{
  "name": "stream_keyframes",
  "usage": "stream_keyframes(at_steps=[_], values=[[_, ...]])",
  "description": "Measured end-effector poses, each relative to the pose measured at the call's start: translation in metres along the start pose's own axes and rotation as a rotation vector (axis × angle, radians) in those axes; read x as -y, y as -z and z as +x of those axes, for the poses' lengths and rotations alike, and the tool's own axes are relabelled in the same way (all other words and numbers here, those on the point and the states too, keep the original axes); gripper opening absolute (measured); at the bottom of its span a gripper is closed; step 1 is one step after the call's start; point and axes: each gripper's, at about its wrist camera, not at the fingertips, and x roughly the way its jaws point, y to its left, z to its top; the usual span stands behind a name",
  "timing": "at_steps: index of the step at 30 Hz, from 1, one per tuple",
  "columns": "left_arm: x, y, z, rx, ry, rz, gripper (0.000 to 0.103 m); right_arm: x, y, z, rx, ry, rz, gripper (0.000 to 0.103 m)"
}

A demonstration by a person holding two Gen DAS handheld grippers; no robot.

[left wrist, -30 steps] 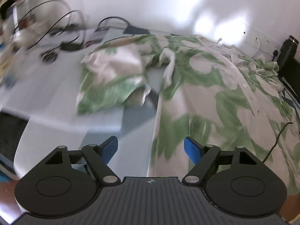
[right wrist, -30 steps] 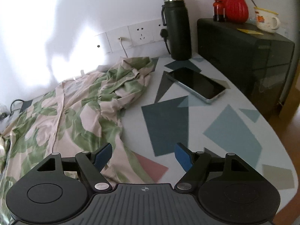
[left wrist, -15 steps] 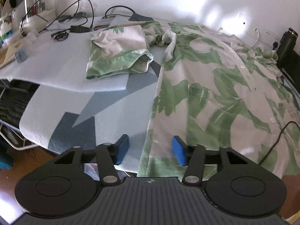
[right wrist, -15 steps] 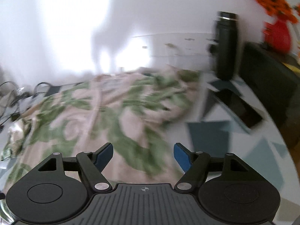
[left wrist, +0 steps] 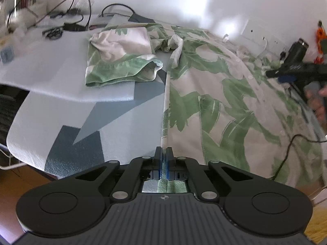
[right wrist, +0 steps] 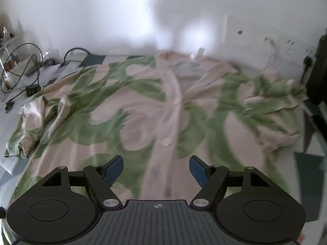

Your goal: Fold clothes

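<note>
The left gripper [left wrist: 163,161] has its fingers closed on the near hem of the green-leaf shirt [left wrist: 224,102], at the 6 o'clock edge of the worktop [left wrist: 61,126]. The right gripper [right wrist: 156,170] hovers with fingers wide apart over the button placket; this view is blurred, so contact is unclear. The shirt lies spread flat, with one sleeve [left wrist: 120,61] bunched toward 11 o'clock and cables [left wrist: 67,20] beyond it.

Black grippers [right wrist: 156,169], blue-padded fingers [right wrist: 113,169], ribbed housings
</note>
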Motion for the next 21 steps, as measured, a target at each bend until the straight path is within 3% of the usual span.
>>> stream_keyframes(at_steps=[3, 14, 17, 19, 21], values=[[-0.003, -0.002, -0.002, -0.009, 0.028, 0.014, 0.001, -0.024, -0.012, 0.015, 0.002, -0.028, -0.043, 0.055], [-0.013, 0.008, -0.003, -0.007, 0.065, -0.055, 0.000, -0.159, -0.073, 0.075, 0.077, -0.152, -0.432, 0.050], [-0.009, 0.005, -0.002, -0.013, 0.047, -0.044, 0.001, -0.181, -0.080, 0.092, 0.059, -0.159, -0.548, 0.047], [-0.007, 0.004, -0.001, -0.021, 0.038, -0.055, 0.001, -0.189, -0.082, 0.101, 0.049, -0.152, -0.630, 0.038], [-0.005, 0.002, 0.001, -0.028, 0.029, -0.069, 0.001, -0.194, -0.083, 0.108, 0.027, -0.146, -0.706, 0.037]])
